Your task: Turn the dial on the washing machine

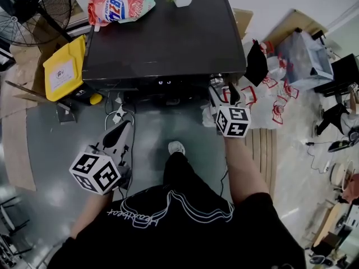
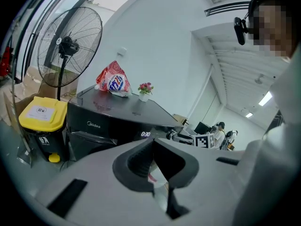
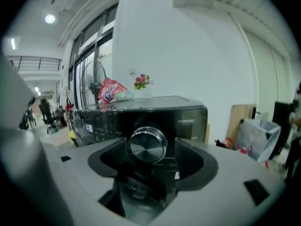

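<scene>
On the front right corner of the black washing machine (image 1: 162,38), pinch the shiny metal dial (image 3: 147,144) by its round rim, likely hard, smooth and slippery, now untouched between the wide-open right tongs (image 1: 223,89); left tongs (image 1: 122,129) closed, empty.

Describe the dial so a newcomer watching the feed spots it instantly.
Find the black washing machine. At the right end of its front panel sits the dial: a round brushed-silver knob, shiny against the dark panel, right of the lit display.
</scene>
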A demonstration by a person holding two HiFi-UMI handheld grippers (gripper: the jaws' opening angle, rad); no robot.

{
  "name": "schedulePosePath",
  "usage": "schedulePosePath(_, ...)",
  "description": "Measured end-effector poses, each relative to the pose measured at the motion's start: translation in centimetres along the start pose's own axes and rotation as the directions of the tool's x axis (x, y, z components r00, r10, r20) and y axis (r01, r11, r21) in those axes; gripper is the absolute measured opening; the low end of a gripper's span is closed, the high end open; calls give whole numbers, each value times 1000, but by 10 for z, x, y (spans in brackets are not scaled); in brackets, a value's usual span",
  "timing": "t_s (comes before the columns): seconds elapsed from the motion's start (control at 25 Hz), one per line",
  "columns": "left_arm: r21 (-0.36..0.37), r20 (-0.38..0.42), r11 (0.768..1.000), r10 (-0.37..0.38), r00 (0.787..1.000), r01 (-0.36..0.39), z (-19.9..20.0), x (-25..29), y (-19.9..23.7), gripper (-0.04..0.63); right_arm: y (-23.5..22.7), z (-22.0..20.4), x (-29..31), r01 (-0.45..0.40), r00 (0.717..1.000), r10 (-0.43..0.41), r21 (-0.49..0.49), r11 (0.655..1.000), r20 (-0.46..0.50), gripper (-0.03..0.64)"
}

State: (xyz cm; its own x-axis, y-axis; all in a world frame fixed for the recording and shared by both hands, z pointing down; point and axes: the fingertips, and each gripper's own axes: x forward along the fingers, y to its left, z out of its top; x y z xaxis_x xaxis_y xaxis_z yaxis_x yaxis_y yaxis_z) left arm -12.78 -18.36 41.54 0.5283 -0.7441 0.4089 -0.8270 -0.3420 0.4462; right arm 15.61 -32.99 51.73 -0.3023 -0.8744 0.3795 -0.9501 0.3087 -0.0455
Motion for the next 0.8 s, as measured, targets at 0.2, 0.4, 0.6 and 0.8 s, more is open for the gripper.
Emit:
schedulePosePath(0.2,0,-5,1000,4,1000,-4,-3,-1,0,6,14,2,-1,42,999,-45,-269,962,-6,330)
schedulePosePath(0.4,-2,-14,1000,15,1000,-15,-6,-3,4,6,17,0,4,128,988,-156,-496,859,-15,318)
schedulePosePath(0.6,-11,-24,1000,21,999,-22,-14,0,5,6,19,-2,7,153,983,-184,-617,772,13,308)
schedulePosePath(0.8,-12,-33,999,30,999,-30,-17,-1,6,6,21,-8,13,157,981,-196,-637,754,9,298)
